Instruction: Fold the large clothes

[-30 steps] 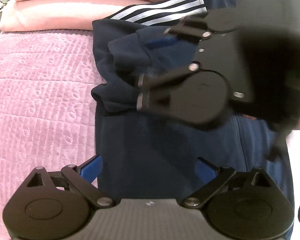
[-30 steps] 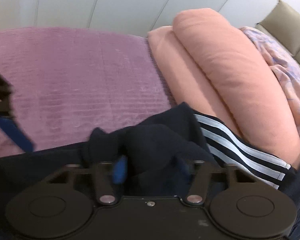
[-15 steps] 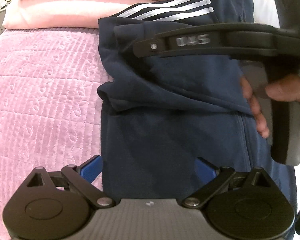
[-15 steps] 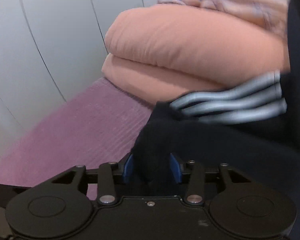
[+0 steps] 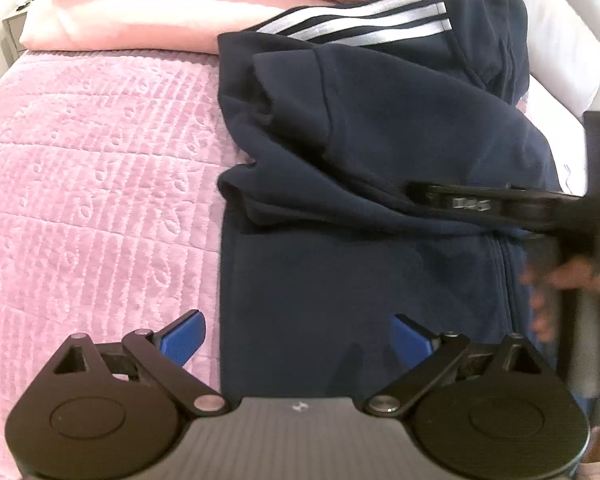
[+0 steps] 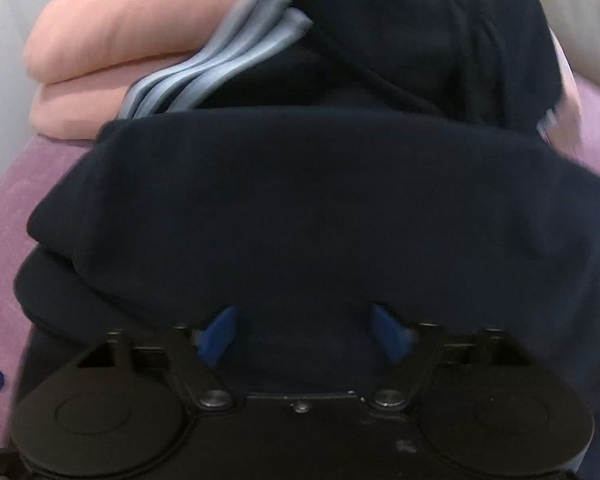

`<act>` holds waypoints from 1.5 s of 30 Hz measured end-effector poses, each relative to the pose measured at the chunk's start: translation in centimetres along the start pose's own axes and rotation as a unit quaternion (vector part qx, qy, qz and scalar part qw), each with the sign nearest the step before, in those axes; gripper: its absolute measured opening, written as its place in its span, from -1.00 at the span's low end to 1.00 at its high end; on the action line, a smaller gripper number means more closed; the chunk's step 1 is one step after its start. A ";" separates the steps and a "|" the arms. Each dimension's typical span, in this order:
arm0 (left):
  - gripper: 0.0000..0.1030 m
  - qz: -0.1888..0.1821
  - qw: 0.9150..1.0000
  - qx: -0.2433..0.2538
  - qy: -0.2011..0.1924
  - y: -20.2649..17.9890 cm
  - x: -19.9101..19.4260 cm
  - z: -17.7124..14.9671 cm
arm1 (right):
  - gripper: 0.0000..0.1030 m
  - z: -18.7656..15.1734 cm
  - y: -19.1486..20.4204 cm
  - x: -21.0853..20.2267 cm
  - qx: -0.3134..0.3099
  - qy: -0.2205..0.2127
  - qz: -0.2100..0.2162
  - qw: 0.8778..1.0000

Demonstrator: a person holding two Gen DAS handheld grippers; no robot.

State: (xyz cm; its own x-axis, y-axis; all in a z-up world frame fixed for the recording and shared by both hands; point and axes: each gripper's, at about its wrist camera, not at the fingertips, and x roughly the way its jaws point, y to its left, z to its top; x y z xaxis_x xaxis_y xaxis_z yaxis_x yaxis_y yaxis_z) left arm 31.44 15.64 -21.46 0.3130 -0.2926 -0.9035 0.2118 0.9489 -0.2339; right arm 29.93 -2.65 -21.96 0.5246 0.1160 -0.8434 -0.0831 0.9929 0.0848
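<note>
Two wide-open tools, left [image 5: 296, 334] and right [image 6: 306, 332], hover over soft navy fleece jacket [image 5: 360, 184].

Both pictures are round fisheye views with dark corners, and straight lines bend near the edges. The left wrist view is bright and mostly sharp; the pink blanket [image 5: 100, 184] shows its bumps clearly, and the folded quilt [image 5: 160, 20] is nearly washed out white. A hand [image 5: 556, 280] at the right edge is smeared. The right wrist view is dimmer and blurry, and the navy jacket [image 6: 320, 208] looks almost black.
</note>
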 end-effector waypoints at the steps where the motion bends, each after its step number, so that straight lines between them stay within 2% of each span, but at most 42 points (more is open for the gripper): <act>1: 0.93 0.002 1.000 0.003 0.001 -0.1 0.1 0.0 | 1.00 -0.1 0.6 0.4 -0.004 -0.004 -0.012 1.000; 3: 0.93 0.005 1.000 0.007 0.000 -0.3 0.3 0.0 | 1.00 0.0 1.5 0.9 -0.012 -0.008 -0.031 0.999; 8: 0.93 -0.010 1.000 -0.002 -0.002 -0.4 0.3 0.1 | 1.00 -0.3 0.5 0.8 -0.009 -0.018 -0.010 1.000; 12: 0.93 0.000 1.000 0.000 0.001 -0.7 0.5 0.0 | 1.00 -0.9 -0.1 0.6 -0.014 -0.032 -0.014 0.999; 15: 0.93 -0.006 1.000 -0.002 0.003 -0.7 0.7 0.0 | 1.00 -1.1 0.0 0.6 -0.022 -0.046 -0.010 0.999; 17: 0.93 -0.010 1.000 -0.004 0.004 -0.7 0.6 0.0 | 1.00 -0.7 -0.3 -0.7 -0.043 -0.022 0.011 0.999; 18: 0.93 -0.012 1.000 -0.003 0.004 -0.7 0.7 0.0 | 0.83 -0.2 -0.9 -1.9 -0.046 -0.006 0.034 0.998; 19: 0.93 -0.013 1.000 -0.003 0.004 -0.6 0.7 0.0 | 0.71 0.4 -1.3 -3.0 -0.041 -0.010 0.053 0.998; 21: 0.93 -0.012 1.000 -0.003 0.005 -0.6 0.9 0.1 | 0.74 2.0 -3.2 -6.9 -0.022 -0.054 0.085 0.995; 23: 0.93 -0.008 1.000 -0.001 0.004 -0.8 1.1 0.1 | 0.83 3.9 -5.2 -9.7 -0.016 -0.089 0.090 0.992; 27: 0.93 -0.004 1.000 0.008 0.005 -1.2 1.2 0.1 | 0.85 9.1 -8.7 -12.2 -0.011 -0.140 0.040 0.989; 29: 0.94 -0.011 1.000 0.005 0.005 -1.2 1.3 0.2 | 0.85 12.7 -10.1 -12.2 -0.005 -0.163 0.017 0.986; 33: 0.95 -0.013 1.000 0.002 0.009 -1.1 1.9 0.2 | 0.85 18.6 -10.9 -11.9 -0.008 -0.214 0.016 0.977; 36: 0.95 -0.015 1.000 0.002 0.009 -0.8 2.0 0.3 | 0.85 22.3 -11.1 -11.6 0.027 -0.243 0.039 0.969; 38: 0.95 -0.016 1.000 0.008 0.007 -0.8 2.0 0.4 | 0.85 24.8 -10.7 -10.5 0.054 -0.247 0.040 0.967; 43: 0.95 -0.016 1.000 0.016 0.005 -0.8 2.0 0.4 | 0.84 28.8 -9.9 -6.6 0.075 -0.231 0.003 0.970; 44: 0.95 -0.017 1.000 0.020 0.005 -0.9 2.1 0.4 | 0.73 29.2 -10.1 -5.7 0.084 -0.218 -0.003 0.972; 45: 0.95 -0.020 1.000 0.024 0.005 -1.0 2.1 0.4 | -0.25 29.2 -10.3 -5.1 0.090 -0.208 -0.004 0.974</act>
State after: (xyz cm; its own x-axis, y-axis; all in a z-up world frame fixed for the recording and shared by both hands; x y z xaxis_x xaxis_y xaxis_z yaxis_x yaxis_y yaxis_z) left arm 32.22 14.08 -22.96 0.2947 -0.3283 -0.8974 0.2674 0.9299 -0.2524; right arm 52.86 -12.73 -2.97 0.8261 0.0705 -0.5591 0.0537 0.9778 0.2026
